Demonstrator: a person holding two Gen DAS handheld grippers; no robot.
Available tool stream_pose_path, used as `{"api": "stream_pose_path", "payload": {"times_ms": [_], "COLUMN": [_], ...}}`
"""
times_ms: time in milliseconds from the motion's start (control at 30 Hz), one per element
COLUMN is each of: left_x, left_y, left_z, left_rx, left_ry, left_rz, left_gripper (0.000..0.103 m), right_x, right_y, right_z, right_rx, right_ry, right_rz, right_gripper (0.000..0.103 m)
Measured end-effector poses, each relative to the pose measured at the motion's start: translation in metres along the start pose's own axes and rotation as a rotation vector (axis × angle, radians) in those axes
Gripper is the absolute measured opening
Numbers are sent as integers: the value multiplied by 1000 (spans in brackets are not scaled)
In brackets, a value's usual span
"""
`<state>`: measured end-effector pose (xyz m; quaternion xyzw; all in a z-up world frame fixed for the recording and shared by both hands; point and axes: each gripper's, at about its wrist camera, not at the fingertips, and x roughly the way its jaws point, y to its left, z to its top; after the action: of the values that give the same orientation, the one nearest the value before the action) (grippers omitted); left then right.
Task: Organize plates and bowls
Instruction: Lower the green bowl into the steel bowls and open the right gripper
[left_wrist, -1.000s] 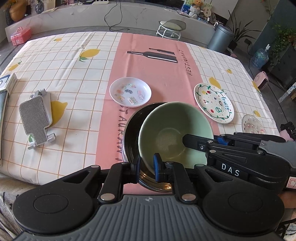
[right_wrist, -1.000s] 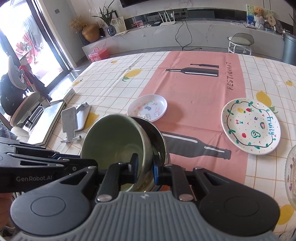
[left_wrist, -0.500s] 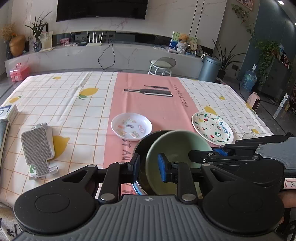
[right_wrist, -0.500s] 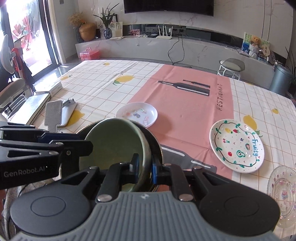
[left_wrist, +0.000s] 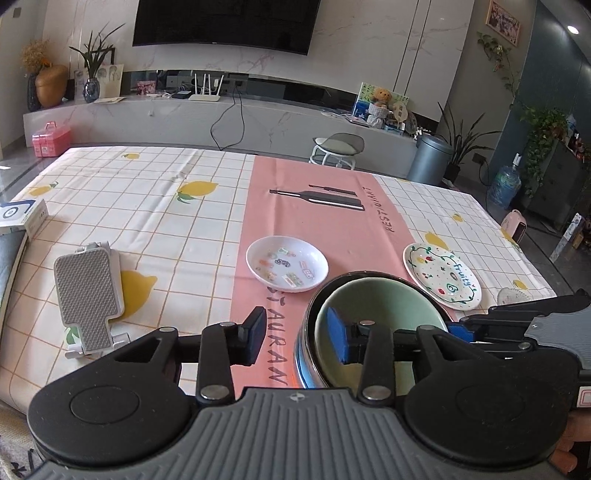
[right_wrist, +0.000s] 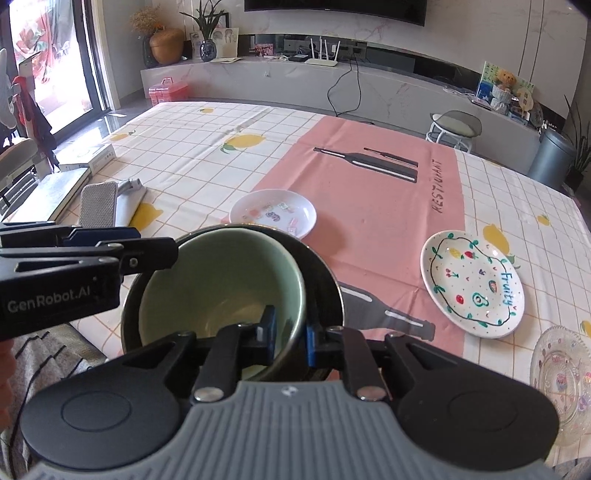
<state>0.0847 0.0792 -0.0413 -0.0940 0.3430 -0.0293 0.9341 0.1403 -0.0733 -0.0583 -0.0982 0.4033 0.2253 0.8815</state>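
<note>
A green bowl (left_wrist: 384, 306) sits nested inside a black bowl (left_wrist: 306, 325) at the near edge of the table; both show in the right wrist view, green (right_wrist: 221, 280) and black (right_wrist: 325, 280). My left gripper (left_wrist: 297, 336) is open, its right finger inside the green bowl and its left finger outside both bowls. My right gripper (right_wrist: 290, 334) is shut on the stacked rims of the two bowls. A small white sticker-pattern dish (left_wrist: 287, 268) lies behind the bowls. A white "Fruity" plate (right_wrist: 472, 284) lies to the right.
A clear glass dish (right_wrist: 565, 380) lies at the near right edge. A grey mesh stand (left_wrist: 88, 295) lies on the left, with a white box (left_wrist: 22, 216) and a dark book at the far left edge. The tablecloth (left_wrist: 166, 221) covers the table.
My left gripper has opened and let go of the bowl rims, and it has drawn back and tilted up. My right gripper keeps its grip on the bowls.
</note>
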Motion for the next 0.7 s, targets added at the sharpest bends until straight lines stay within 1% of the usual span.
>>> {"api": "stream_pose_path", "payload": {"times_ms": [100, 167, 233, 300, 367, 400, 433, 500, 533, 567, 633, 700], "left_x": [2, 2, 0, -2, -3, -4, -4, -4, -4, -4, -4, -4], "left_y": [5, 9, 10, 10, 11, 13, 14, 17, 18, 20, 21, 21], "left_z": [0, 1, 2, 5, 5, 4, 4, 4, 4, 5, 5, 5], "left_rx": [-32, -56, -69, -74, -77, -82, -88, -102, -109, -116, -125, -127], "left_ry": [16, 17, 12, -5, -19, -23, -23, -19, -18, -19, -19, -19], "left_rz": [-2, -9, -15, -22, -26, -26, -24, -26, -28, -33, -35, -34], "left_gripper": [48, 48, 48, 48, 48, 48, 48, 48, 48, 48, 48, 48], "right_x": [1, 1, 0, 0, 0, 0, -3, -10, -15, -18, -22, -23], "right_y": [12, 14, 16, 21, 29, 33, 37, 42, 45, 46, 47, 44], "right_z": [-4, -4, -6, -8, -10, -11, -12, -13, -12, -12, -12, -11], "right_rx": [-44, -37, -8, 9, -21, -44, -64, -102, -121, -133, -153, -148], "right_ry": [-12, -22, -39, -55, -62, -69, -91, -144, -163, -179, -211, -217], "right_rz": [-67, -78, -53, -47, -77, -95, -122, -156, -168, -180, -209, -221], "right_gripper": [14, 20, 39, 48, 52, 55, 64, 67, 73, 76, 78, 78]}}
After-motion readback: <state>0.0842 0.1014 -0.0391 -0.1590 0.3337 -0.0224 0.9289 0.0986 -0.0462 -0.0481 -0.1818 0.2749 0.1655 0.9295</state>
